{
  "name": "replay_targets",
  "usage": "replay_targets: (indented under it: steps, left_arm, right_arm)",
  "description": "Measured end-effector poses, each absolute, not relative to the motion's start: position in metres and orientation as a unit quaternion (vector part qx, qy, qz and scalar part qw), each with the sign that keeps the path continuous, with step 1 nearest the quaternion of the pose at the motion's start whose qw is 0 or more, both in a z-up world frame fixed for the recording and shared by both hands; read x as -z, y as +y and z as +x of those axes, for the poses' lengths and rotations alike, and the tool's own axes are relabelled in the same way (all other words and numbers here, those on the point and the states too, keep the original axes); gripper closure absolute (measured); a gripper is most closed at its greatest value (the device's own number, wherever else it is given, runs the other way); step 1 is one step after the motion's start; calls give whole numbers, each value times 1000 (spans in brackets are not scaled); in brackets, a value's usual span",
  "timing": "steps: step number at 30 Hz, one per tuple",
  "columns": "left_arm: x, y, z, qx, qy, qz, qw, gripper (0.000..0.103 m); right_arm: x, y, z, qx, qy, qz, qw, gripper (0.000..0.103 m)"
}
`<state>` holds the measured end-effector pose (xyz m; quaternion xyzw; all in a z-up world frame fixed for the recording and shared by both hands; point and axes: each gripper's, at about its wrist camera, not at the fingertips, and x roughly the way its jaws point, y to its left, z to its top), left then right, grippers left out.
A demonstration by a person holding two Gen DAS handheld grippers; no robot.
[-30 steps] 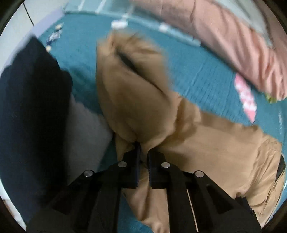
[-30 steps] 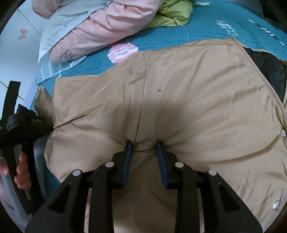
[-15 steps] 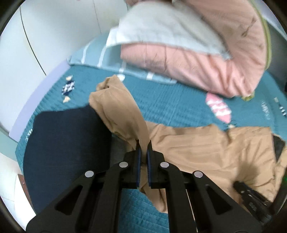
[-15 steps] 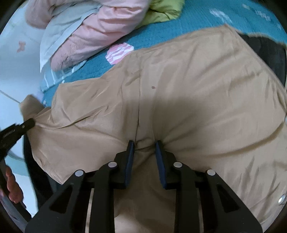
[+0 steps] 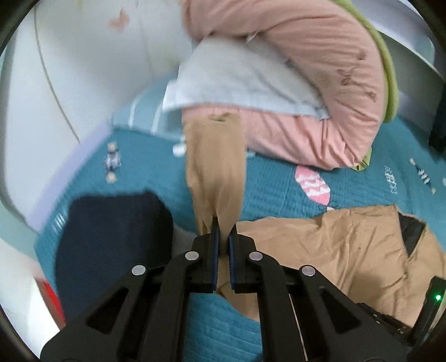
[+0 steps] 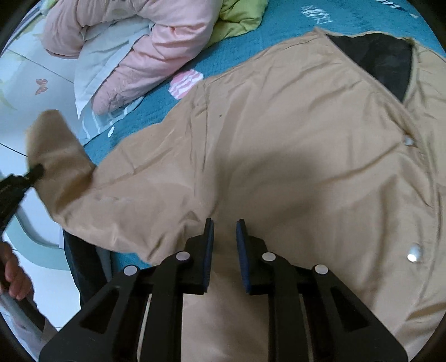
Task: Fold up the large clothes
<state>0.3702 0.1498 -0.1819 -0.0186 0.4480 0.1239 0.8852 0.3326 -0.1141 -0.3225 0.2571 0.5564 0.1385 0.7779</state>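
A tan jacket (image 6: 278,139) lies spread on the teal bedspread (image 5: 278,181), its black lining (image 6: 384,61) showing at the open collar. My left gripper (image 5: 224,225) is shut on the jacket's sleeve (image 5: 214,167) and holds it up off the bed, so the sleeve stands stretched above the fingers. In the right wrist view that raised sleeve (image 6: 55,144) shows at the far left. My right gripper (image 6: 224,222) is low over the jacket's body near its lower hem. Its jaws are closing, with tan cloth in the gap, and I see no clear pinch.
A pink quilt (image 5: 320,83) and a pale pillow (image 5: 237,78) are piled at the head of the bed, with a green blanket (image 6: 239,14) beside them. A dark navy garment (image 5: 111,236) lies left of the jacket. A white wall (image 5: 69,69) borders the bed's left side.
My left gripper has risen with the sleeve, pulling it up and away from the jacket's body. The right gripper's jaws have narrowed and it has shifted slightly across the jacket.
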Motion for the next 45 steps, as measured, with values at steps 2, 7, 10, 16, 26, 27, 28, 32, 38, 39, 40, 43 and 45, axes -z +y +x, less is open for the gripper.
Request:
replay_targets:
  steps: [2, 7, 10, 16, 26, 27, 28, 32, 38, 39, 40, 43, 45]
  left_arm:
    - [185, 153, 367, -126, 452, -25, 883, 97]
    - [167, 118, 357, -110, 422, 16, 900, 98]
    - [150, 77, 353, -81, 399, 36, 913, 97]
    - [147, -22, 338, 0, 387, 81, 919, 97]
    - [236, -164, 303, 143, 450, 155, 868, 97]
    - [252, -174, 301, 161, 468, 155, 855, 97]
    - [263, -178, 298, 171, 479, 155, 847, 97]
    - [297, -185, 285, 200, 506, 171, 821, 97]
    - [295, -165, 264, 233, 500, 182, 814, 85]
    - [290, -157, 260, 242, 500, 173, 813, 72]
    - [285, -152, 258, 249, 502, 164, 812, 64]
    - [266, -139, 251, 278, 491, 138, 814, 43]
    - [256, -130, 249, 287, 487, 125, 815, 35]
  right_arm:
    - [323, -120, 330, -135, 556, 260, 778, 87]
    - [309, -138, 322, -133, 545, 264, 784, 87]
    - [291, -158, 314, -130, 532, 266, 793, 87]
    - [250, -224, 285, -91, 475, 285, 828, 87]
    - [251, -355, 244, 56, 427, 354, 830, 85]
    - [257, -361, 244, 62, 430, 358, 826, 85]
    - [263, -367, 244, 66, 435, 361, 822, 85]
    - [284, -370, 250, 54, 459, 378, 802, 84]
    - [305, -360, 266, 27, 487, 410, 771, 48]
    - [304, -358, 267, 22, 488, 412, 769, 47]
    - [303, -355, 269, 14, 485, 417, 768, 45]
    - [295, -345, 269, 3, 494, 400, 772, 45]
    - [296, -336, 270, -14, 503, 399, 766, 45]
